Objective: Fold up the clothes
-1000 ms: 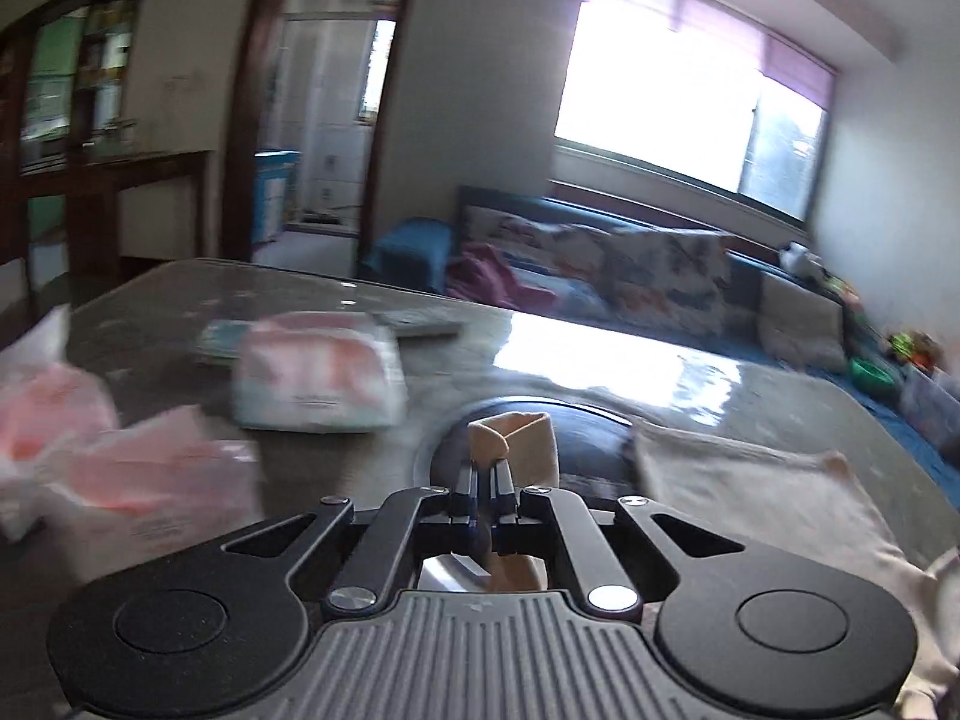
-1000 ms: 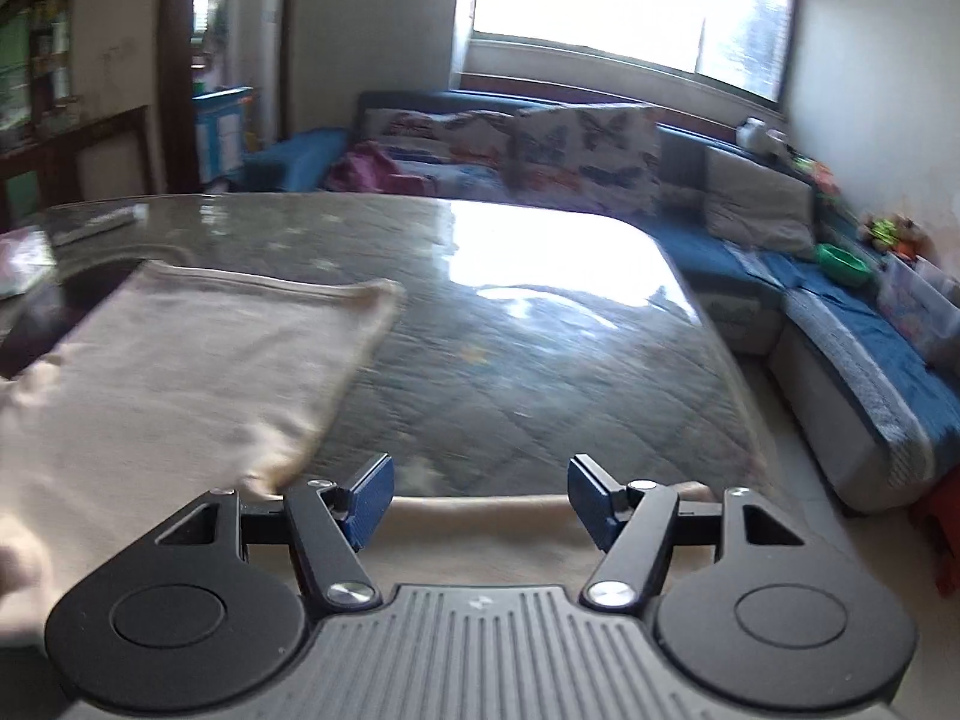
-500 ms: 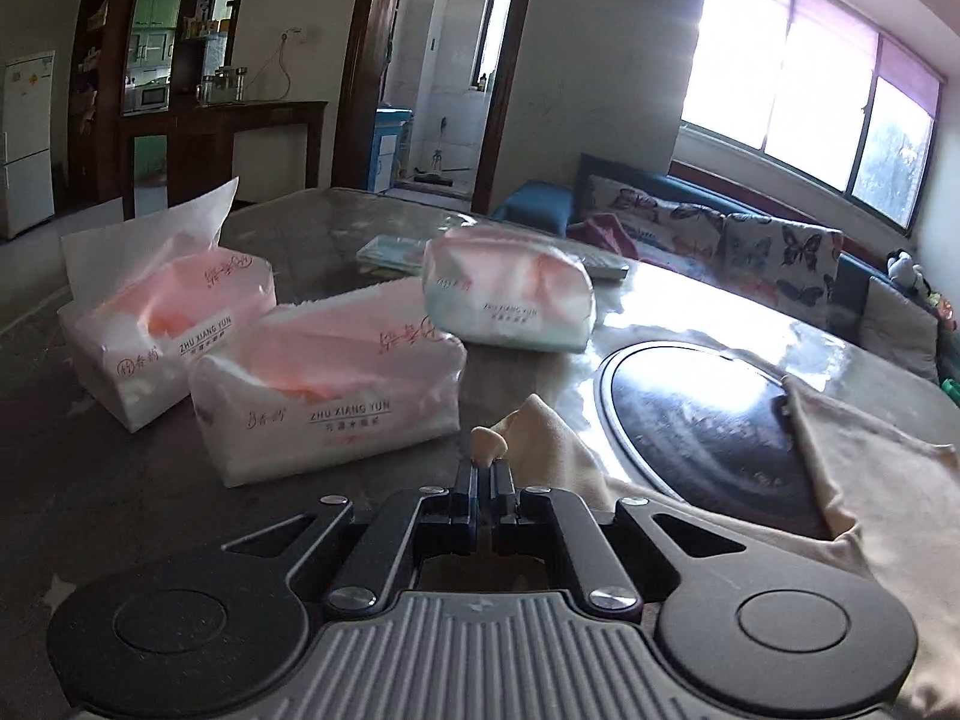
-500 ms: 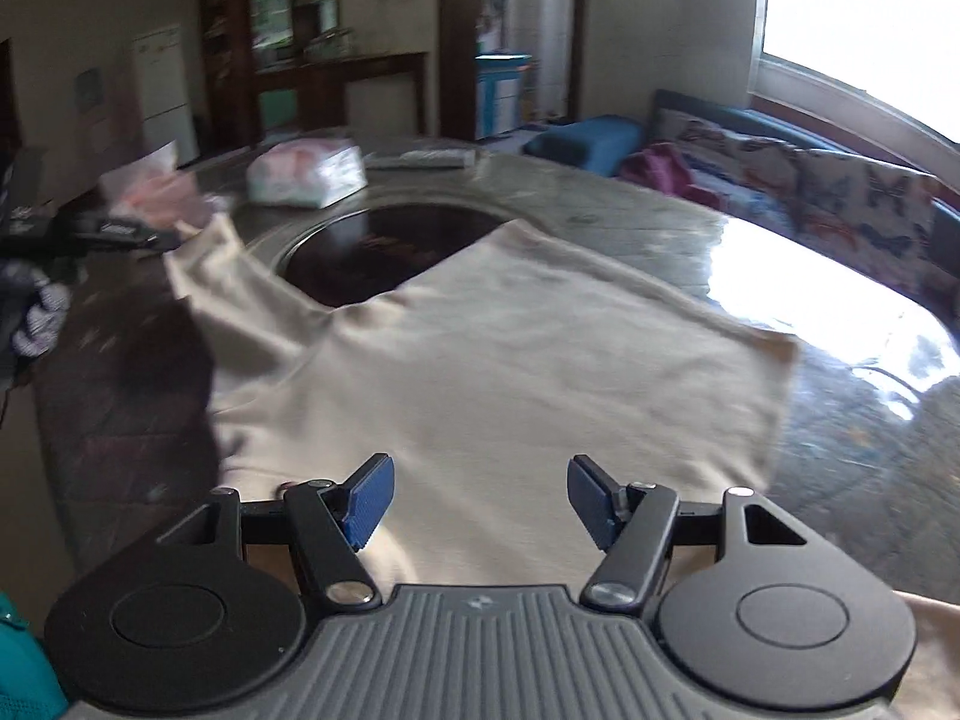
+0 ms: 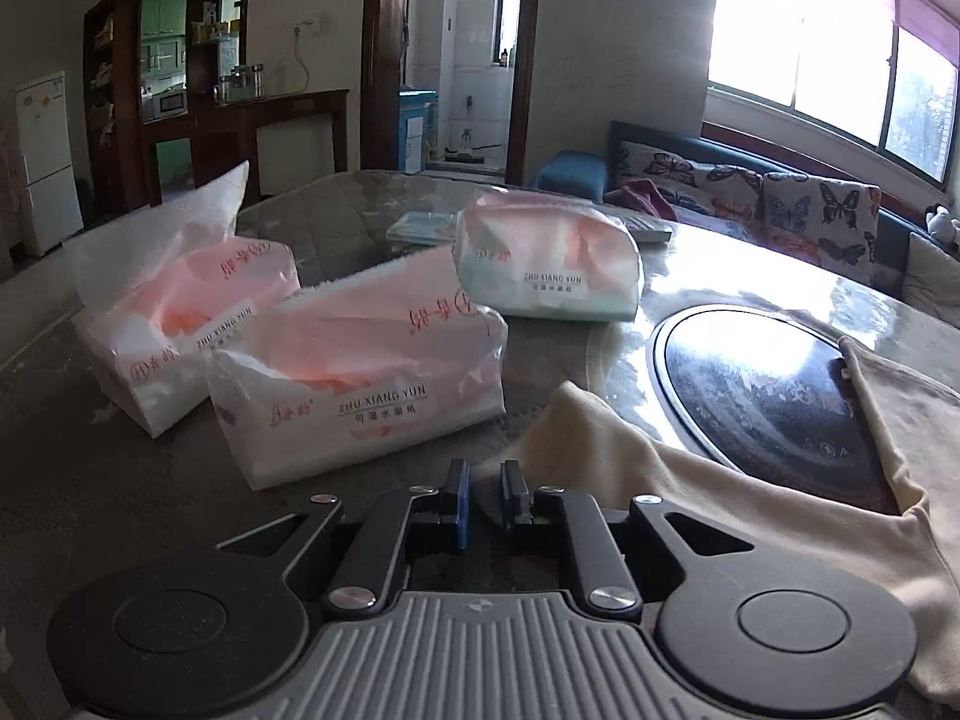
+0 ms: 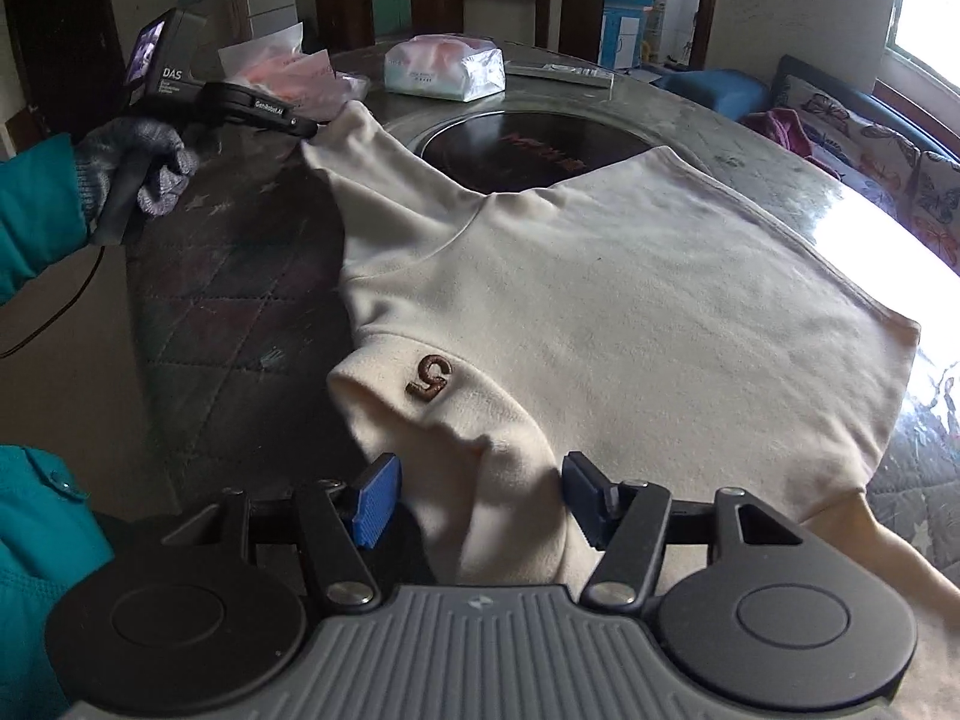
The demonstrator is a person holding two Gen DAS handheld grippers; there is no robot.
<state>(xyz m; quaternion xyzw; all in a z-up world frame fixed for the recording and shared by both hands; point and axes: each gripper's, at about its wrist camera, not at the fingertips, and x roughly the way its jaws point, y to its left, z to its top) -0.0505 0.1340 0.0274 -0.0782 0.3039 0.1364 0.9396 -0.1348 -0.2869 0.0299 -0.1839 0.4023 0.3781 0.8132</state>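
Observation:
A cream sweater (image 6: 600, 276) with a brown "5" patch lies spread on the table, one sleeve stretched out to the left. In the left wrist view that sleeve (image 5: 606, 438) lies just ahead of my left gripper (image 5: 485, 495), whose jaws stand slightly apart with the cuff tip between them, no longer pinched. From the right wrist view the left gripper (image 6: 300, 127) sits at the sleeve's end. My right gripper (image 6: 474, 495) is open, its jaws on either side of the near collar fold.
Three packs of tissues (image 5: 360, 372) stand on the table left of the sleeve. A dark round inset (image 5: 762, 390) sits in the table's middle, partly under the sweater. A sofa (image 5: 780, 204) stands beyond the table.
My left gripper has drawn the sleeve out to the left and opened slightly, letting the cuff go. The right wrist view has swung left and down over the collar.

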